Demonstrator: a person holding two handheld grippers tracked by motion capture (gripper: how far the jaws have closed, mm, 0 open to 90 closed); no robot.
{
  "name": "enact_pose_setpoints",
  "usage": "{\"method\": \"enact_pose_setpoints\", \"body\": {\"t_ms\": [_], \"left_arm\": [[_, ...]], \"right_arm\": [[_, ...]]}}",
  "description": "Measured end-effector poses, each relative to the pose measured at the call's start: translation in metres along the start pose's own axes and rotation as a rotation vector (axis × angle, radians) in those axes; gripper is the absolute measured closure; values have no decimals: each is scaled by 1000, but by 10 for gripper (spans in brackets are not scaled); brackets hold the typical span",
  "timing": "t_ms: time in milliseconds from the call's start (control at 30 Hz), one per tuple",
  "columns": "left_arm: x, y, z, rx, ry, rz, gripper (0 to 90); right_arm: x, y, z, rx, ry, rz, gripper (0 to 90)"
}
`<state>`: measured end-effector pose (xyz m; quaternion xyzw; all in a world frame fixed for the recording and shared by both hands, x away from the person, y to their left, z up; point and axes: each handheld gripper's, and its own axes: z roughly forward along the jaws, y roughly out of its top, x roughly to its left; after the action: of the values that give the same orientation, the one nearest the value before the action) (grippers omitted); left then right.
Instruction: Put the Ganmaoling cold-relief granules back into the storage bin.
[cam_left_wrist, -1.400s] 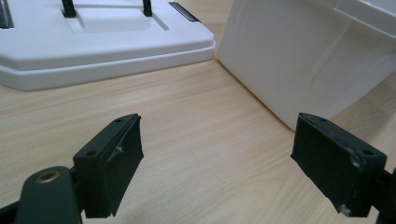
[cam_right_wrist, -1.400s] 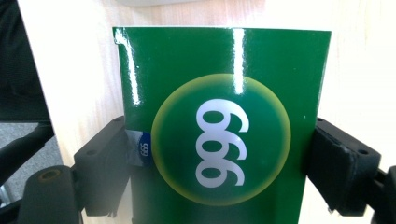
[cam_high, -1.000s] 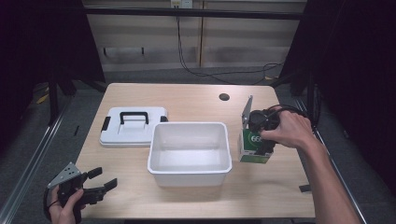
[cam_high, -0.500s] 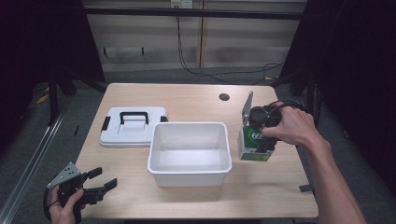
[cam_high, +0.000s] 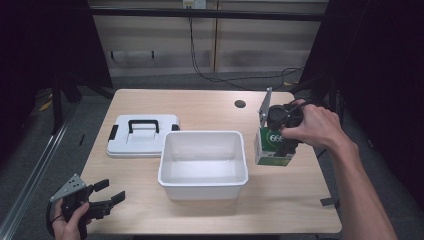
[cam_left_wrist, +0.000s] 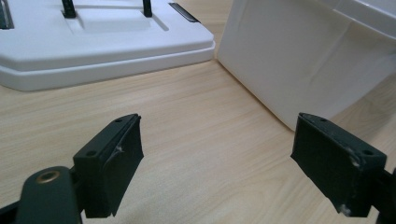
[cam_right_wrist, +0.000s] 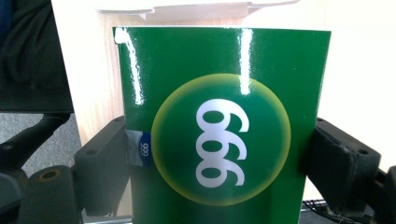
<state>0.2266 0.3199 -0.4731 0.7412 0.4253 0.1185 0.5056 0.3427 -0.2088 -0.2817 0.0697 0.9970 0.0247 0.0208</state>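
two black jaws of the right gripper (cam_high: 281, 131) now clamp the green box (cam_right_wrist: 223, 135), tilted up off the table (cam_high: 280, 210) near its right edge, closer to the white bin (cam_high: 203, 159). left gripper (cam_left_wrist: 233, 163) stays wide open, idle at the front left corner.

The green box (cam_right_wrist: 219, 135) runs off the right gripper view's bottom edge.

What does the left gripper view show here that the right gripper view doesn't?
Left gripper view: an open claw over bare wooden table, the white lid with black handle lying flat, and the white bin's outer wall. Right gripper view: the claw shut on a glossy green box printed with white digits. Both: black jaws rising from below and light wood tabletop.
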Motion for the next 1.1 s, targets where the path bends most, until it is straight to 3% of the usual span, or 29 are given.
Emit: {"method": "enact_pose_setpoints", "body": {"t_ms": [500, 833, 900, 1100], "left_arm": [[-1, 0, 1, -2, -4, 0, 158], [-1, 0, 1, -1, -7, 1, 158], [-1, 0, 1, -2, -5, 2, 159], [-1, 0, 0, -3, -6, 4, 159]], "right_arm": [[0, 18, -29, -33, -17, -19, 163], [0, 50, -26, -24, -7, -71, 163], [1, 57, -27, -29, -25, -85, 163], [0, 73, -23, -27, -5, -98, 163]]}}
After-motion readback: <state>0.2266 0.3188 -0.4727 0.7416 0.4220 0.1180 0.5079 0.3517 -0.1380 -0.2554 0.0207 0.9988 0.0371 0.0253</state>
